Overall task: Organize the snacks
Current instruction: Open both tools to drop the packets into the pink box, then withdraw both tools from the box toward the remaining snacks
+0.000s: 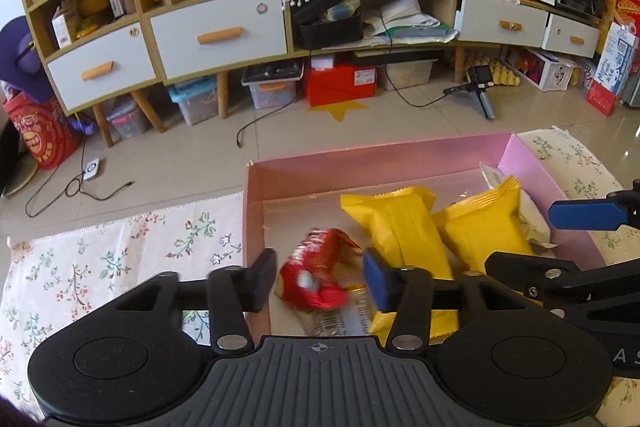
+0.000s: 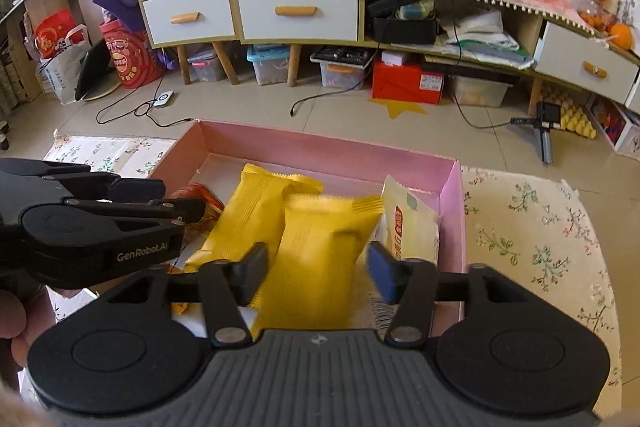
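An open pink box (image 1: 360, 151) (image 2: 320, 143) stands on a floral cloth (image 1: 120, 259). Inside lie two yellow packets (image 1: 396, 227) (image 1: 484, 231) and a cream packet (image 2: 412, 223). My left gripper (image 1: 320, 269) is open above the box's near left corner. A blurred red snack packet (image 1: 316, 279) sits between its fingers, and the pads stand just off it. My right gripper (image 2: 316, 263) is open too, with a blurred yellow packet (image 2: 320, 247) in the gap between its fingers. Each gripper shows in the other's view, the right gripper (image 1: 520, 239) and the left gripper (image 2: 180, 197).
Tiled floor beyond the table carries loose cables (image 1: 80, 187) and a small tripod (image 1: 480, 95). A low cabinet with white drawers (image 1: 220, 35) lines the far wall, with storage bins under it. A hand (image 2: 12, 315) holds the left gripper. The cloth (image 2: 540, 227) runs on right of the box.
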Tool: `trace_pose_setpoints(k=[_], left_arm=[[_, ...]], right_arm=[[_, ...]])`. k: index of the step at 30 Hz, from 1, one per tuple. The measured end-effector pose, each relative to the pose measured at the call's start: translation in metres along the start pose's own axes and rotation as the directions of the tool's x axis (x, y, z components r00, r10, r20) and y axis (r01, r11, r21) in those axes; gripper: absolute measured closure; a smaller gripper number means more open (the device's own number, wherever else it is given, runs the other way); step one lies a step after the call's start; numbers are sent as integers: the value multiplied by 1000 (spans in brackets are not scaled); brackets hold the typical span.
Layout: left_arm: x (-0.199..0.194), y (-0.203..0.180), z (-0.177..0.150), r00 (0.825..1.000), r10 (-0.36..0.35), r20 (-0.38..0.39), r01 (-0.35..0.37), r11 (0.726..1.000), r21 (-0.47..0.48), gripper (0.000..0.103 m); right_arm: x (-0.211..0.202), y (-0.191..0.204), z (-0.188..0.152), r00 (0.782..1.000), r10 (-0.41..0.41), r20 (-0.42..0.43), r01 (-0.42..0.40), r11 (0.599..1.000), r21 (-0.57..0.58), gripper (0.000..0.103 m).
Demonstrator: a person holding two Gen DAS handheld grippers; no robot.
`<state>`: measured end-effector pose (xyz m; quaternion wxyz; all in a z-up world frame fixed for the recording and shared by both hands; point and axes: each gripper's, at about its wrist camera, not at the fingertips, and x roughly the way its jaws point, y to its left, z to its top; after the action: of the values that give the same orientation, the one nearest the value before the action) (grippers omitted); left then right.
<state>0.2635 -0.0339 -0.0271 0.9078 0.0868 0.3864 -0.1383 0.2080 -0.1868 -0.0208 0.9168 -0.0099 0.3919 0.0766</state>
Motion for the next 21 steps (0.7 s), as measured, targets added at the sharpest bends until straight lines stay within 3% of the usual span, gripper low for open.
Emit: trace_pose_setpoints(k=[14, 21], left_arm=[[-49, -6, -10, 1000, -13, 11, 14, 1000, -24, 37], [-74, -8, -24, 1000, -18, 11, 18, 999, -33, 34]], right_arm=[[-34, -5, -6, 1000, -15, 12, 15, 1000, -9, 30], [-54, -7, -15, 1000, -16, 19, 16, 1000, 6, 27]])
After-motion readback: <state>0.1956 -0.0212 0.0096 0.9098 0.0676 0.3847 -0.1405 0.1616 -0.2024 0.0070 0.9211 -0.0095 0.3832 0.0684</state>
